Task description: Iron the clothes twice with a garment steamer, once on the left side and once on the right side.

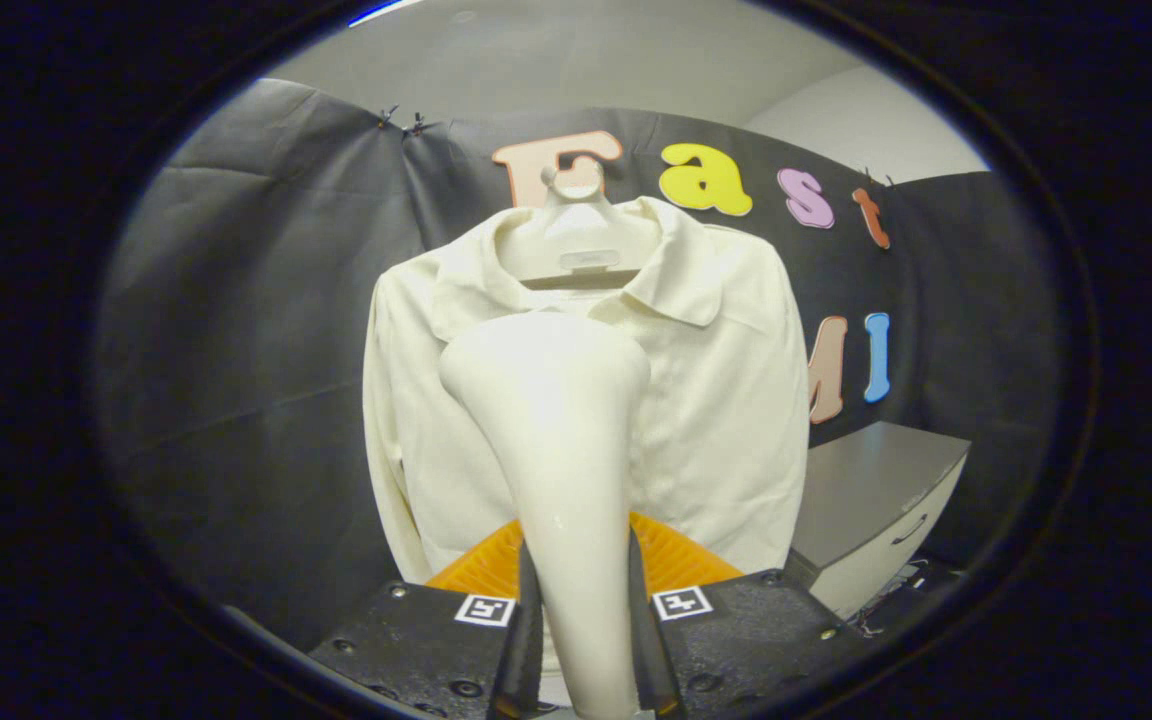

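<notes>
The gripper (pixel 576 640) clamps the cream plastic garment steamer (pixel 556 440) between both fingers, its head just ahead of the hanging cream collared shirt (pixel 726 400); both passes seemingly remain

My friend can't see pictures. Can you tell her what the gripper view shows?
The gripper is shut on a white garment steamer, holding its handle upright with the wide head raised toward a cream shirt. The shirt hangs on a white hanger just beyond the steamer, and a grey cabinet stands beside it.
</notes>
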Motion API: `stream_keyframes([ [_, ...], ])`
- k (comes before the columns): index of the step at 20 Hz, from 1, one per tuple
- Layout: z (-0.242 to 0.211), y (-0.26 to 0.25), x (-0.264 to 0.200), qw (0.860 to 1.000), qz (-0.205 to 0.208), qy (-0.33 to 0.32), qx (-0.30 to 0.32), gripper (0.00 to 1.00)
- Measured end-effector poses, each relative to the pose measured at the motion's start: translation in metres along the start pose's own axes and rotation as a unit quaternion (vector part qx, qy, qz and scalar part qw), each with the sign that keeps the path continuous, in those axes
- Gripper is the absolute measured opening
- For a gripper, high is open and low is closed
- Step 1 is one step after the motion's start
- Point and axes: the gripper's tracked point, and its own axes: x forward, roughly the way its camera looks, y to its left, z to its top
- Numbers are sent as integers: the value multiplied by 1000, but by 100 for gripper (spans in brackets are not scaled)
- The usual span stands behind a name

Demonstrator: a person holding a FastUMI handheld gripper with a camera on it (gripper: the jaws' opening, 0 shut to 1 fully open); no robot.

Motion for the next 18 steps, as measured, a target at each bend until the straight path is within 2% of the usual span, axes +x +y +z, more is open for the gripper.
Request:
stream_keyframes([
  [9,-56,11,46,998,-52,20,-16,36],
  [12,-82,10,44,997,-63,30,-20,37],
  [16,-121,11,40,993,-75,67,-57,37],
  [18,-141,10,40,993,-76,76,-49,37],
])
